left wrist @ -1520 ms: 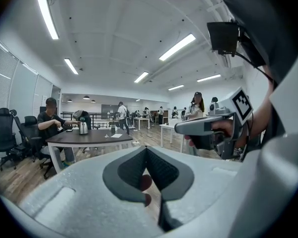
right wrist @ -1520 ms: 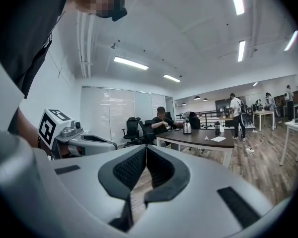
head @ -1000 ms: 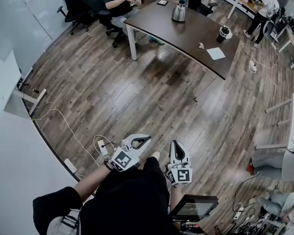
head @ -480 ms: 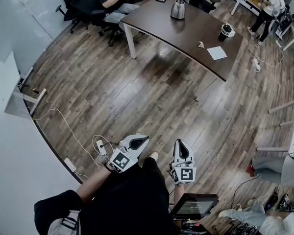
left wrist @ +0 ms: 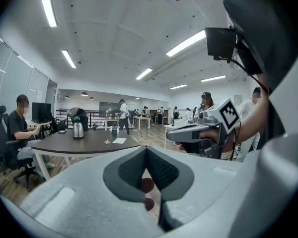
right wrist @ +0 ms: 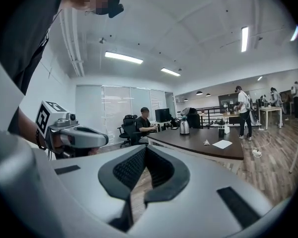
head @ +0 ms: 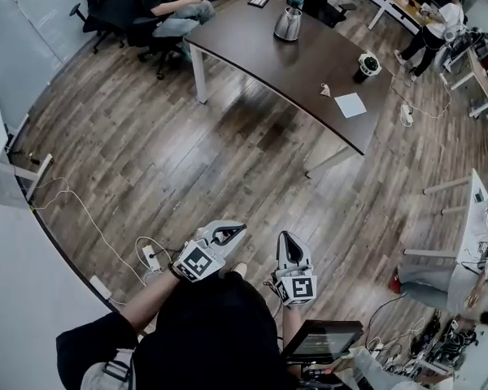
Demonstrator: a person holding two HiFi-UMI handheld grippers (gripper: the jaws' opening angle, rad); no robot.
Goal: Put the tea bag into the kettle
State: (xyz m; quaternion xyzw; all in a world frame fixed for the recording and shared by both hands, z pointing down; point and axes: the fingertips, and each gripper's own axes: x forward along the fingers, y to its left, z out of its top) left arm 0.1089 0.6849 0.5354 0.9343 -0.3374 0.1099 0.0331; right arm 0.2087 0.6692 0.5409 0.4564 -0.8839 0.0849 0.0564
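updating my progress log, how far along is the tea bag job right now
Nothing looks done: the tea bag lies on the table beside the white paper, apart from the kettle. In hand: nothing; the left tool and right tool are shut and empty, over the floor, well short of the table. Left: reach the table, grasp the tea bag, put it into the kettle.

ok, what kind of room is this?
Most likely an open-plan office: a long dark table with a kettle on it, black office chairs beside it, and strip lights on the ceiling.
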